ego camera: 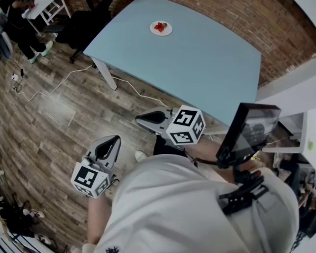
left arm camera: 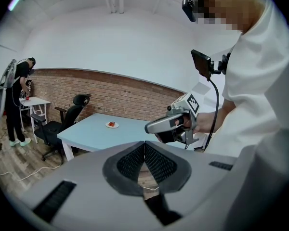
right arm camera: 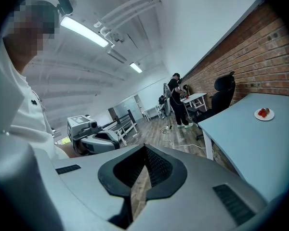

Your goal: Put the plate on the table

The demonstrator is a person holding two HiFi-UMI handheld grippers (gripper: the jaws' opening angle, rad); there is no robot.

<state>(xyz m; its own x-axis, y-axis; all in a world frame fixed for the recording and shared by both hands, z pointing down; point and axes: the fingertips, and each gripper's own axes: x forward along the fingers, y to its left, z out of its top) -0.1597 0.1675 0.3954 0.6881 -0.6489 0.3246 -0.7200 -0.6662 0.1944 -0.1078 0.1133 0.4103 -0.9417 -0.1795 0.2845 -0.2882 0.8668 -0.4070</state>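
Job seems done: round white plate (ego camera: 161, 28) sits on light-blue table (ego camera: 200, 67); left gripper (left arm camera: 144, 146) and right gripper (right arm camera: 144, 151), off the table, are closed and empty.

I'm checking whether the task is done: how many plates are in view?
1. A small white plate holding something red sits on the light blue table, near its far edge by the brick wall. Clutter at the edges could hide more.

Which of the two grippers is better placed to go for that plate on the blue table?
The right gripper, probably: it hangs nearer the table than the left gripper. Both are shut and empty, and the plate lies towards the table's far side.
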